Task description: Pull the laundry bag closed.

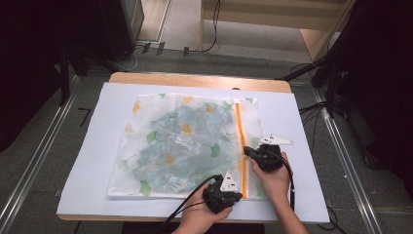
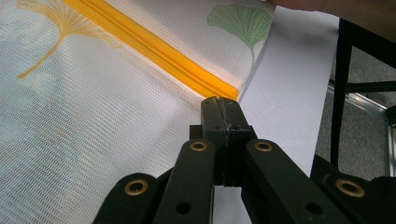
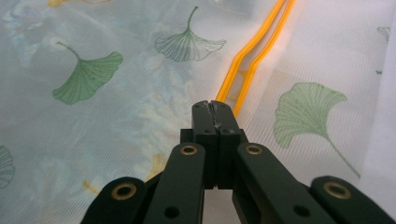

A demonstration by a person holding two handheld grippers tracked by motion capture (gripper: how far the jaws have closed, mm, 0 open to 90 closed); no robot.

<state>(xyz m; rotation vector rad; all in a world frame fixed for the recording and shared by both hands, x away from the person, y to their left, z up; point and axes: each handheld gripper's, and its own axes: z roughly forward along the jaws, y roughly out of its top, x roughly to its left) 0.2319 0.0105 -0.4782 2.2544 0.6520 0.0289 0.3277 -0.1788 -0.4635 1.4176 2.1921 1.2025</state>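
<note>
A white mesh bag [image 1: 146, 161] printed with ginkgo leaves lies flat on the table, with a blue flowered garment [image 1: 182, 134] inside it. An orange zipper [image 1: 239, 131] runs along its right side. My left gripper [image 1: 237, 195] is shut on the bag's near edge, right at the zipper's end [image 2: 224, 91]. My right gripper [image 1: 246, 150] is shut at mid-zipper, where the two orange tracks [image 3: 252, 65] come together. The pull is hidden between its jaws. Beyond those jaws the zipper gapes open.
The bag rests on a white sheet [image 1: 302, 146] covering a wooden table [image 1: 195, 79]. Bare sheet lies to the right of the bag [image 2: 289, 93]. Past the table edges are dark stands, cables [image 1: 311, 117] and the floor.
</note>
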